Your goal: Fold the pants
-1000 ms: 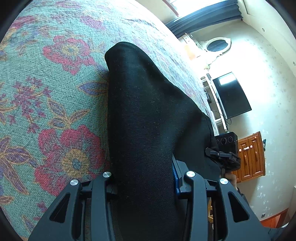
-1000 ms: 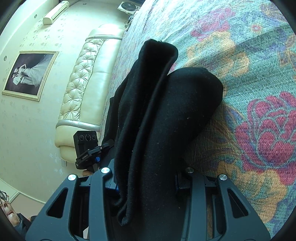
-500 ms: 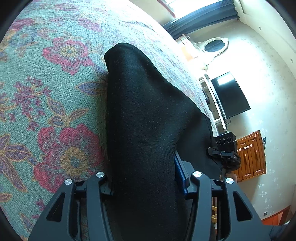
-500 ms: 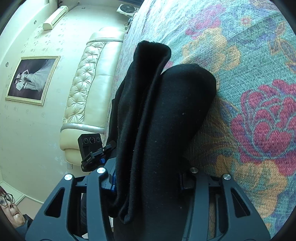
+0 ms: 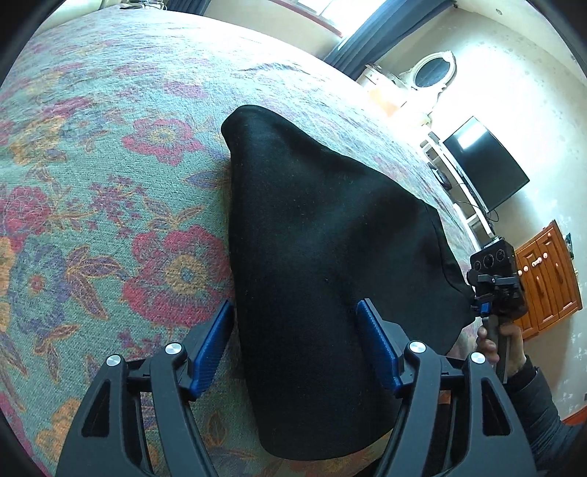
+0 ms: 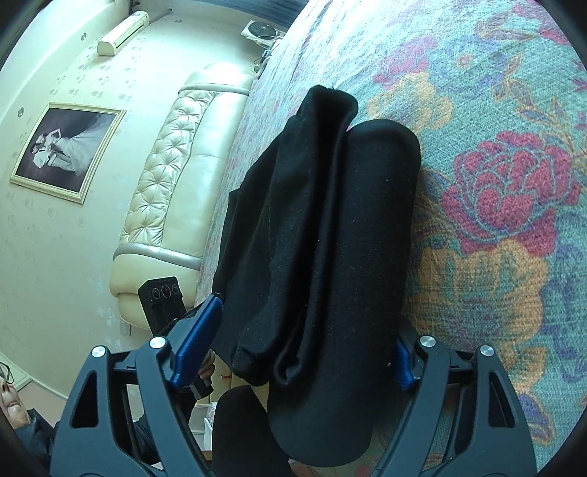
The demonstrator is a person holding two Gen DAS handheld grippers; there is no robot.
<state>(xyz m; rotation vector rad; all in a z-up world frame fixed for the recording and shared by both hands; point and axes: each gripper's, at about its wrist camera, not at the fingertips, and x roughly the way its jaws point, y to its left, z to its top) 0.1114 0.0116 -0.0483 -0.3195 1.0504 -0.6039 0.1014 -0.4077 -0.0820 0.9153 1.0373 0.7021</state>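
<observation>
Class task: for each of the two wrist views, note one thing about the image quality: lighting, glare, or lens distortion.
Left wrist view: the window and the wall around the television are blown out by glare, and the black pants show almost no texture. Right wrist view: lighting is softer and even; the fisheye lens bends the bed cover and headboard into curves.

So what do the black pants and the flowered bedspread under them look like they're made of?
Pants: a soft, matte black cloth, probably a knit or brushed weave; specks of lint cling to it and its folds are thick and rounded. Bedspread: a coarse woven fabric, tapestry-like, with a visible ribbed grain and the red and orange flowers seemingly woven in, not shiny.
</observation>
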